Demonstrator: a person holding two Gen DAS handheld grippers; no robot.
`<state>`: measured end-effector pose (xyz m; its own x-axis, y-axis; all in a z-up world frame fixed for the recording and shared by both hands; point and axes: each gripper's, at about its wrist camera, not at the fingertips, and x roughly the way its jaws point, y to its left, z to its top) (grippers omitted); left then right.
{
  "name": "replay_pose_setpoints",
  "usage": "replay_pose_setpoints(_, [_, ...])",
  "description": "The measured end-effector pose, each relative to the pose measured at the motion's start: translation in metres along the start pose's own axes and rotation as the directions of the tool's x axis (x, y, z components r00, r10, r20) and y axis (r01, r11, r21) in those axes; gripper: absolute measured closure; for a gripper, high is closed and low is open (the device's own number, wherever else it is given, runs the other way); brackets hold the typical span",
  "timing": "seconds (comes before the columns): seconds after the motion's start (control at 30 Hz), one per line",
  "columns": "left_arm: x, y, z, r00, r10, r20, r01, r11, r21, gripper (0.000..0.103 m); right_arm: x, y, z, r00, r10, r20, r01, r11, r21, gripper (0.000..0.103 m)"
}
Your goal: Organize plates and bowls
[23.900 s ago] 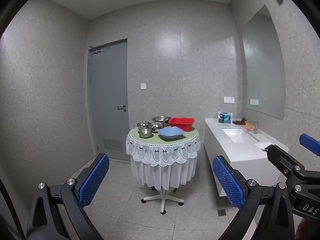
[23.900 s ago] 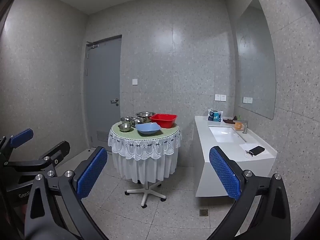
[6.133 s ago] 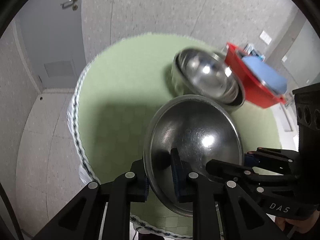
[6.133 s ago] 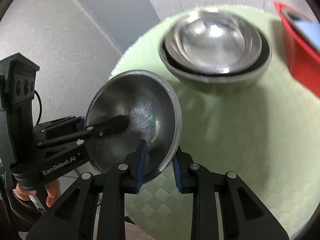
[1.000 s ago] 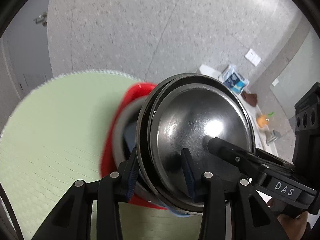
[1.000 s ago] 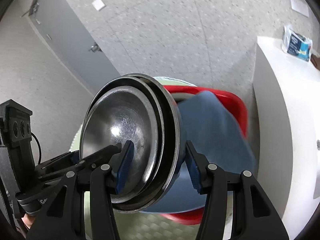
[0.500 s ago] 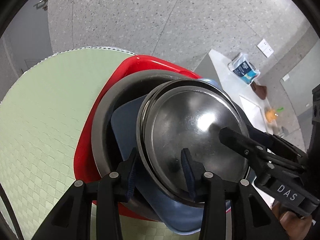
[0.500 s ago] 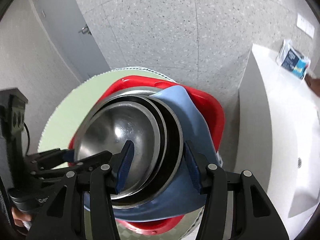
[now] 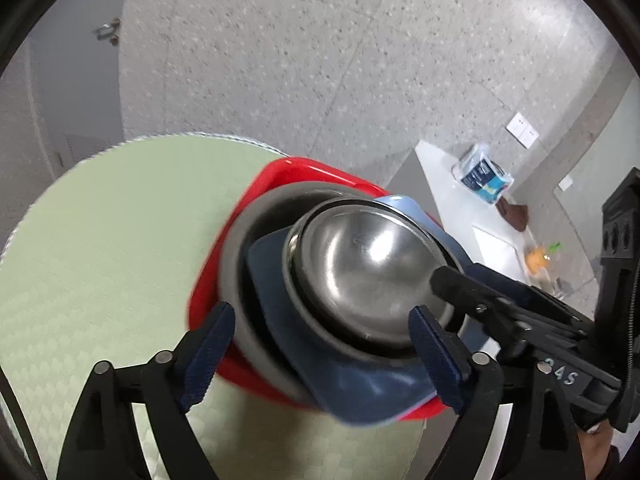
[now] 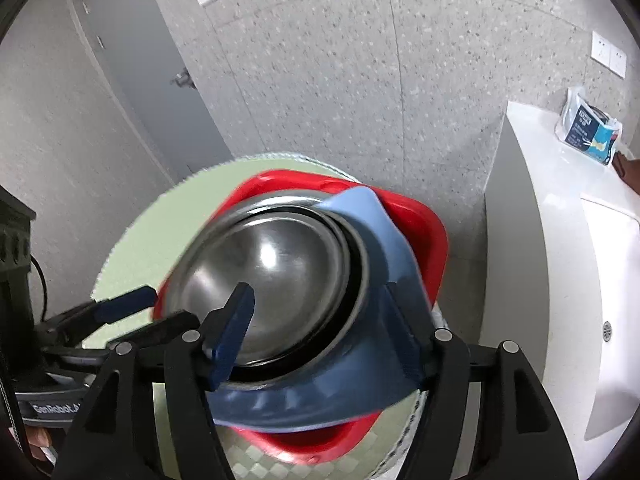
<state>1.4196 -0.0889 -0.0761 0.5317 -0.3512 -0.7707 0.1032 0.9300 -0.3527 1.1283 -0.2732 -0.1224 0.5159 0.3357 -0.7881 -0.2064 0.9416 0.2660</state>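
- Room: speckled grey tiled walls, a grey door [image 10: 132,64] at left, and a white sink counter [image 10: 560,240] at right.
- Bench [image 9: 100,260]: round, covered with a pale green checked cloth; it carries the whole stack of dishes.
- Red basin [image 10: 432,236]: rests on the bench toward its far edge and forms the outermost container of the stack.
- Large grey bowl [image 9: 232,248]: sits inside the red basin, its rim visible on the left side in the left wrist view.
- Blue dish [image 10: 384,232]: a squarish plastic dish with raised corners, lying within the basin and under the steel bowls; its near corner overhangs the basin rim.
- Steel bowls [image 9: 360,256]: nested round bowls, seated on the blue dish, the innermost showing a bright reflection.
- Left claw [image 9: 324,356]: fingers spread wide, standing either side of the stack's near edge, gripping nothing.
- Right claw [image 10: 320,324]: also spread apart, one finger over the steel bowls' interior, the other outside the blue dish; nothing is clamped.
- Tissue pack [image 10: 588,126]: blue and white, on the far end of the sink counter.
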Motion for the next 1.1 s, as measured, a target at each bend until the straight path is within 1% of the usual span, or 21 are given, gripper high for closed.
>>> replay_pose_setpoints(0.1, [-0.028, 0.000, -0.018, 0.997, 0.049, 0.054, -0.050, 0.999, 0.021, 0.006, -0.017, 0.010, -0.008, 0.999, -0.010, 0.035, 0.011, 1.000, -0.010, 0.031])
replay_pose_setpoints(0.17, [-0.051, -0.001, -0.033, 0.991, 0.085, 0.103, -0.088, 0.996, 0.032, 0.003, -0.031, 0.017, -0.017, 0.998, -0.006, 0.057, 0.007, 1.000, -0.010, 0.030])
replay_pose_setpoints(0.2, [-0.064, -0.002, -0.042, 0.985, 0.107, 0.135, -0.113, 0.993, 0.036, 0.003, -0.038, 0.021, -0.022, 0.998, -0.008, 0.066, 0.009, 1.000, -0.011, 0.029])
replay_pose_setpoints(0.27, [-0.086, -0.006, -0.060, 0.974, 0.130, 0.184, -0.140, 0.989, 0.045, 0.002, -0.056, 0.031, -0.035, 0.996, -0.010, 0.093, 0.011, 1.000, -0.012, 0.027])
replay_pose_setpoints(0.3, [-0.095, -0.007, -0.067, 0.971, 0.136, 0.199, -0.148, 0.988, 0.046, 0.002, -0.064, 0.035, -0.041, 0.994, -0.017, 0.104, 0.018, 1.000, -0.012, 0.023])
replay_pose_setpoints(0.33, [-0.109, -0.006, -0.078, 0.964, 0.145, 0.223, -0.159, 0.986, 0.046, 0.002, -0.072, 0.043, -0.049, 0.993, -0.028, 0.116, 0.030, 0.999, -0.012, 0.021])
replay_pose_setpoints(0.43, [-0.144, -0.004, -0.115, 0.954, 0.154, 0.259, -0.172, 0.984, 0.048, 0.001, -0.095, 0.069, -0.078, 0.987, -0.045, 0.155, 0.048, 0.999, -0.012, 0.020])
replay_pose_setpoints(0.53, [-0.183, -0.004, -0.160, 0.940, 0.166, 0.297, -0.188, 0.981, 0.048, 0.001, -0.120, 0.103, -0.111, 0.979, -0.050, 0.196, 0.052, 0.999, -0.003, 0.018])
replay_pose_setpoints(0.57, [-0.197, -0.001, -0.179, 0.937, 0.166, 0.307, -0.191, 0.980, 0.052, 0.001, -0.129, 0.116, -0.123, 0.976, -0.056, 0.212, 0.057, 0.998, 0.001, 0.015])
replay_pose_setpoints(0.6, [-0.210, 0.001, -0.198, 0.934, 0.168, 0.316, -0.195, 0.979, 0.055, 0.001, -0.137, 0.128, -0.135, 0.972, -0.062, 0.225, 0.062, 0.998, 0.006, 0.009])
replay_pose_setpoints(0.67, [-0.238, 0.002, -0.234, 0.927, 0.167, 0.335, -0.198, 0.978, 0.062, 0.001, -0.155, 0.152, -0.161, 0.965, -0.072, 0.254, 0.071, 0.997, 0.013, 0.003])
replay_pose_setpoints(0.73, [-0.269, 0.005, -0.270, 0.915, 0.174, 0.364, -0.206, 0.977, 0.052, 0.001, -0.177, 0.173, -0.188, 0.954, -0.083, 0.289, 0.082, 0.996, 0.017, 0.003])
replay_pose_setpoints(0.77, [-0.282, 0.007, -0.286, 0.912, 0.176, 0.371, -0.208, 0.977, 0.049, 0.001, -0.184, 0.179, -0.196, 0.951, -0.082, 0.297, 0.081, 0.997, 0.015, 0.002])
replay_pose_setpoints(0.8, [-0.294, 0.008, -0.301, 0.910, 0.174, 0.375, -0.209, 0.977, 0.053, 0.001, -0.197, 0.190, -0.211, 0.948, -0.077, 0.308, 0.078, 0.997, 0.009, 0.000])
replay_pose_setpoints(0.87, [-0.324, 0.003, -0.335, 0.905, 0.175, 0.389, -0.217, 0.974, 0.068, 0.001, -0.210, 0.200, -0.227, 0.948, -0.084, 0.308, 0.085, 0.996, 0.010, 0.000])
replay_pose_setpoints(0.9, [-0.336, 0.003, -0.348, 0.899, 0.173, 0.403, -0.221, 0.972, 0.074, 0.001, -0.220, 0.207, -0.239, 0.949, -0.079, 0.305, 0.080, 0.997, 0.010, 0.000])
replay_pose_setpoints(1.0, [-0.375, -0.008, -0.395, 0.869, 0.176, 0.462, -0.241, 0.967, 0.084, 0.001, -0.249, 0.217, -0.266, 0.942, -0.083, 0.324, 0.084, 0.996, 0.012, 0.000])
replay_pose_setpoints(1.07, [-0.398, -0.014, -0.427, 0.859, 0.176, 0.480, -0.246, 0.965, 0.087, 0.001, -0.270, 0.224, -0.287, 0.934, -0.090, 0.347, 0.092, 0.996, 0.011, 0.000])
replay_pose_setpoints(1.1, [-0.405, -0.014, -0.440, 0.858, 0.172, 0.483, -0.244, 0.966, 0.089, 0.001, -0.276, 0.224, -0.293, 0.931, -0.094, 0.353, 0.096, 0.995, 0.011, 0.000])
